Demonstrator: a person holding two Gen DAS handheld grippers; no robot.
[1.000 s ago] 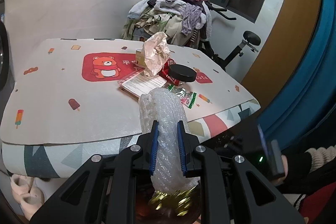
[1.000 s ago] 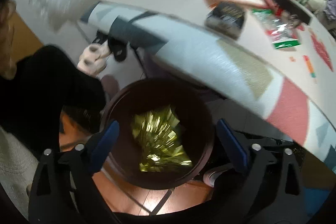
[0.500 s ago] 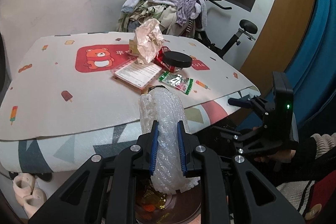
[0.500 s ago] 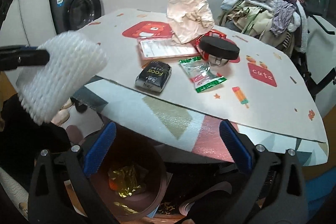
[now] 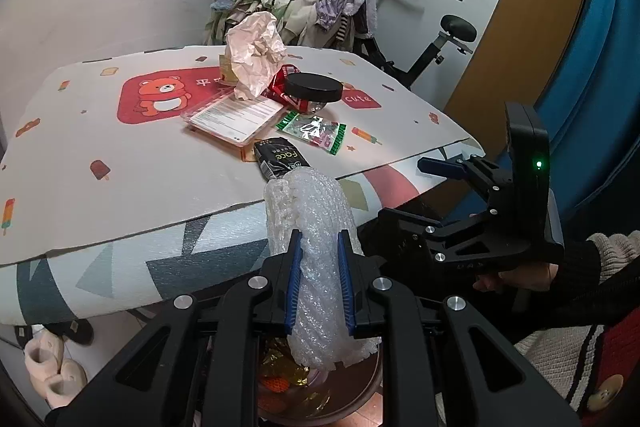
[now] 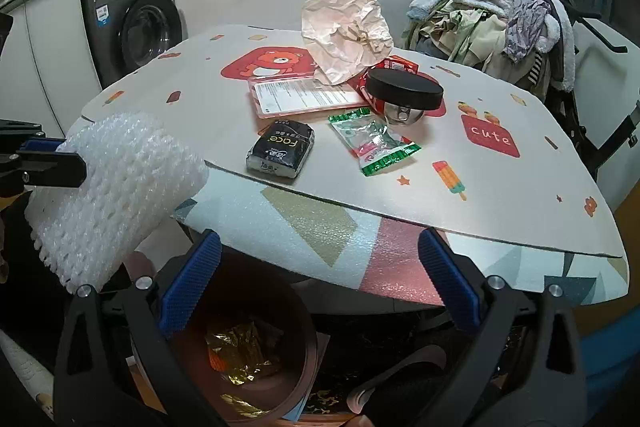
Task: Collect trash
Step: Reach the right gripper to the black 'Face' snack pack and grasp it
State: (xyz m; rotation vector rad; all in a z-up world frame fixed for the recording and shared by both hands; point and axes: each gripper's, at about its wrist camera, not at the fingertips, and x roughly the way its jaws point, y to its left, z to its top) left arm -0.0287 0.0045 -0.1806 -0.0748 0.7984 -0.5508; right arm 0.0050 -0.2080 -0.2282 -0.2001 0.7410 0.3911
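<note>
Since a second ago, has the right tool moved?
Yes. The right tool tipped up: a second ago the brown bin filled its view; now the bin sits low and the table fills most of the frame.

Both wrist views toward table [image 5: 160, 163]

Bubble wrap [image 5: 316, 227]: clear bumpy plastic. Bin [image 6: 308, 343]: smooth brown plastic w/ shiny gold foil [image 6: 240, 351]. Table mat [image 6: 500, 187]: matt foam. Bag [image 6: 344, 35] at 12 o'clock: crumpled paper.

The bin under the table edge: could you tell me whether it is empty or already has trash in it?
Not empty. The bin already holds crumpled gold foil and something orange at its bottom.
</note>
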